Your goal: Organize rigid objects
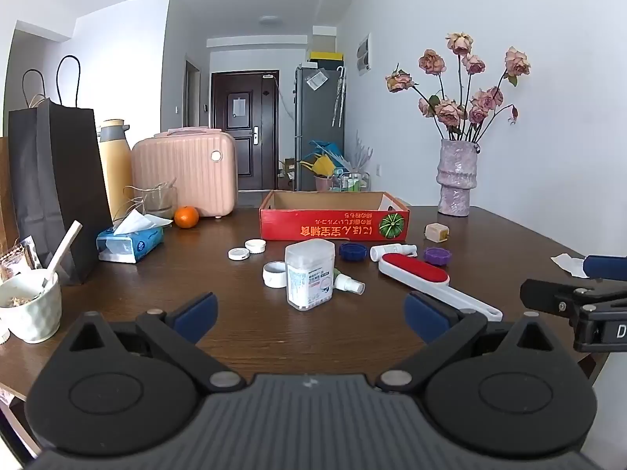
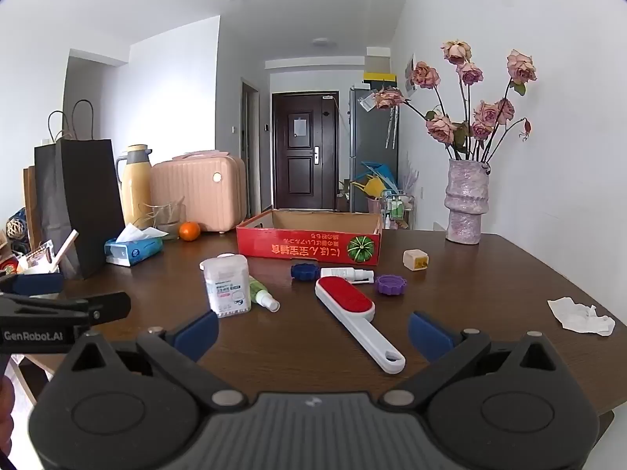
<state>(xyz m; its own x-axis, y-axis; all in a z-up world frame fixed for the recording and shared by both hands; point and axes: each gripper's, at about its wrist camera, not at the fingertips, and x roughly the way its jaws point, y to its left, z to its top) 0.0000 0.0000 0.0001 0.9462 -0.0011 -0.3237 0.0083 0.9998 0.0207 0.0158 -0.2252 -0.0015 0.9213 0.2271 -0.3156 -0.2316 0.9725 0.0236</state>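
- The left gripper (image 1: 309,313) is held fully open over the near table (image 1: 243,337) edge; nothing is gripped.
- The right gripper (image 2: 313,331) is likewise spread wide and empty.
- The lint brush (image 2: 352,313) is seen lying just beyond the right gripper.
- The clear container (image 1: 309,274) and spray bottle (image 1: 348,284) are placed before the far red box (image 1: 333,223).

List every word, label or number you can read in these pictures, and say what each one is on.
"GenRobot.AI": on the side of the left gripper, seen in the right wrist view.
"D": start of a cut-off word on the right gripper, in the left wrist view.
Red cardboard box: yellow East Asian characters, upside down, not legible.
Clear plastic container: label print too small.
Tissue pack: print blurred.
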